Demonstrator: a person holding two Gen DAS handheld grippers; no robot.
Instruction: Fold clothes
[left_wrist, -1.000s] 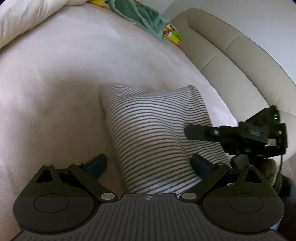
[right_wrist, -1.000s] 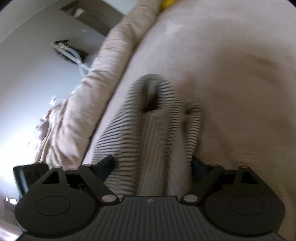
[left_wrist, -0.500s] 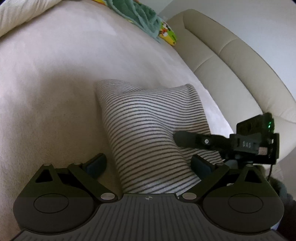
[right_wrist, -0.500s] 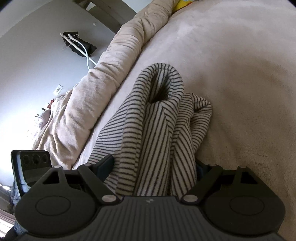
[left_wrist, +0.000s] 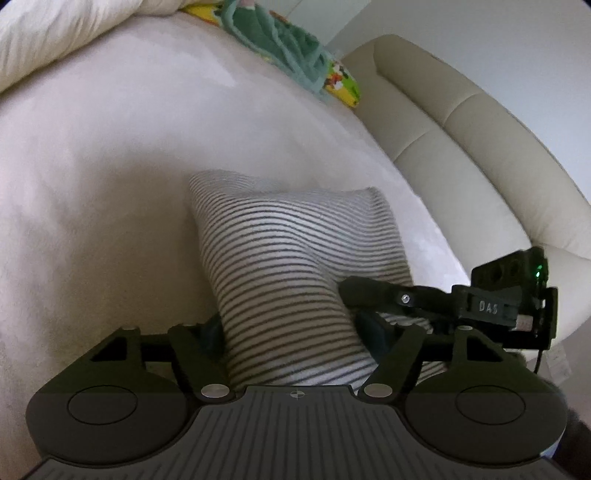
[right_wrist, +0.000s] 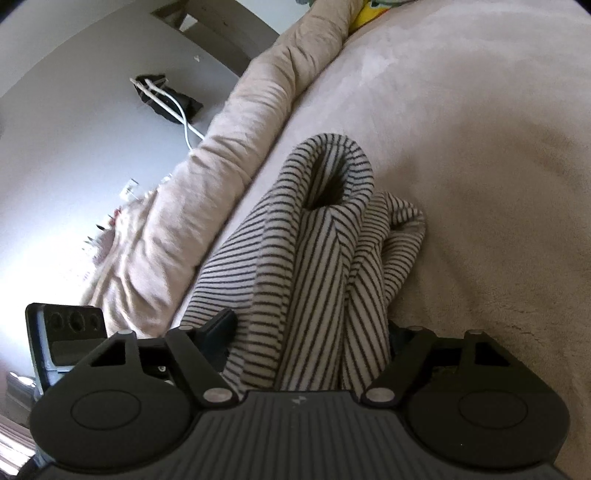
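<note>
Lying on a pale bed (left_wrist: 110, 177), a striped garment (left_wrist: 295, 258) runs lengthwise away from both grippers, doubled over. The left gripper (left_wrist: 291, 332) and right gripper (right_wrist: 310, 332) each pinch its near edge. Likely mid-fold: both must carry that edge forward together, level.

Left claw (left_wrist: 291, 332) clamped on cloth; right claw (right_wrist: 310, 332) likewise.

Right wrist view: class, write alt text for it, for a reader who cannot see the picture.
The right gripper is shut on a bunched black-and-white striped garment, which trails away over a beige bed cover. A rumpled duvet lies along the bed's left side, and part of the left gripper shows at the lower left.
</note>
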